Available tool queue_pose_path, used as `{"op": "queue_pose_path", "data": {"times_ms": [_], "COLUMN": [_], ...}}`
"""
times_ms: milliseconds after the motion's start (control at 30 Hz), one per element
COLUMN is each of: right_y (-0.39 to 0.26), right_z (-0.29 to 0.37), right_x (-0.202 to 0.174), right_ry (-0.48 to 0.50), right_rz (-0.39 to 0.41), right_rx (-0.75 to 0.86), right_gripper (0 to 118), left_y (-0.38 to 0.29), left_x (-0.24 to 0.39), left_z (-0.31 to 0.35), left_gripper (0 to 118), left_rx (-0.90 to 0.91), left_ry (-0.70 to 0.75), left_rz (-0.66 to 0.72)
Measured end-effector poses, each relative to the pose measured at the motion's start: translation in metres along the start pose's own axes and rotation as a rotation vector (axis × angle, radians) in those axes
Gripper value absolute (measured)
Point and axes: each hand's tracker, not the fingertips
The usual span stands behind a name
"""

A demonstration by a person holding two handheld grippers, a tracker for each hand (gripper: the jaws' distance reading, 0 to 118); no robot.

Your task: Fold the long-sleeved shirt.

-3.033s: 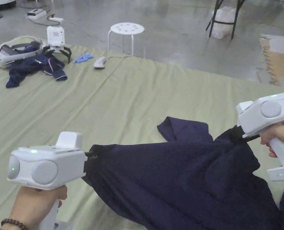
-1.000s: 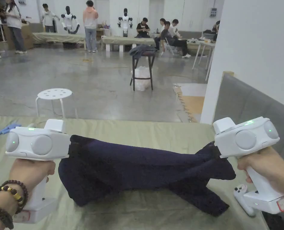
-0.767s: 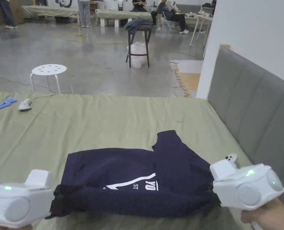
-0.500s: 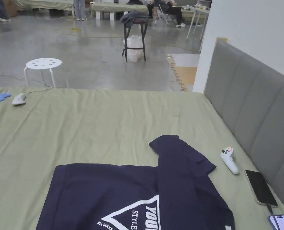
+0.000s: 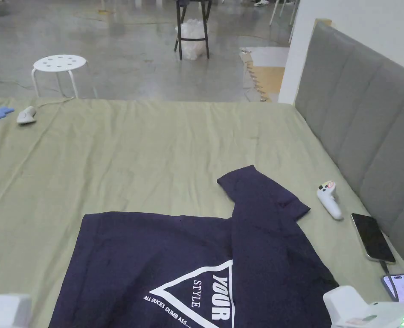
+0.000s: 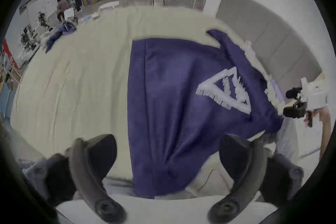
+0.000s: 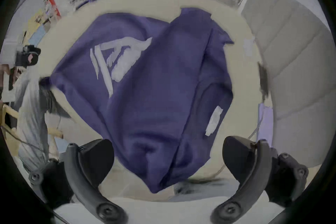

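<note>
Green bedsheet [image 5: 154, 149] carries the soft, limp shirt [image 5: 162, 265]; both grippers, left [image 6: 167, 160] and right [image 7: 168, 160], gape wide; pinch its sleeve [image 5: 260, 192].

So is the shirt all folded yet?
Not yet. The navy shirt lies spread on the green sheet, with one sleeve already laid across it. Both the left gripper and right gripper are open. The real folding is left.

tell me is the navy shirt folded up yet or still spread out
Mostly spread: the navy shirt lies flat on the green sheet, print up, with one sleeve folded across it.
</note>
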Motion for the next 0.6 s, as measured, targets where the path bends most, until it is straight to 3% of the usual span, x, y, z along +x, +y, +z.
{"op": "queue_pose_path", "data": {"times_ms": [33, 67, 100, 133, 167, 200, 333, 500, 600], "right_y": [0.008, 0.018, 0.028, 0.037, 0.046, 0.054, 0.100, 0.208, 0.275], "right_z": [0.001, 0.001, 0.003, 0.005, 0.000, -0.008, -0.026, -0.074, -0.129], "right_x": [0.004, 0.010, 0.011, 0.010, 0.013, 0.014, 0.027, 0.064, 0.090], "right_ry": [-0.015, -0.022, -0.016, -0.018, -0.025, 0.001, -0.033, -0.028, -0.014], "right_rz": [-0.020, -0.039, -0.055, -0.069, -0.082, -0.116, -0.119, -0.174, -0.186], "right_rx": [0.013, 0.020, 0.027, 0.046, 0.065, 0.111, 0.122, 0.151, 0.118], "right_gripper": [118, 110, 86, 39, 1, 1, 1, 1, 15], "left_y": [0.009, 0.021, 0.031, 0.040, 0.049, 0.059, 0.102, 0.157, 0.180], "left_x": [0.001, 0.003, 0.005, 0.007, 0.010, 0.016, 0.027, 0.033, 0.033], "left_z": [0.001, -0.002, -0.005, -0.010, -0.018, -0.026, -0.058, -0.111, -0.145], "left_gripper": [98, 89, 73, 41, 6, 4, 4, 4, 4], "left_rx": [0.007, 0.030, 0.063, 0.082, 0.101, 0.109, 0.127, 0.131, 0.119], "left_ry": [0.007, 0.004, 0.000, 0.012, 0.027, 0.056, 0.041, 0.020, 0.017], "left_rz": [-0.001, -0.008, -0.019, -0.034, -0.055, -0.068, -0.086, -0.078, -0.076]}}
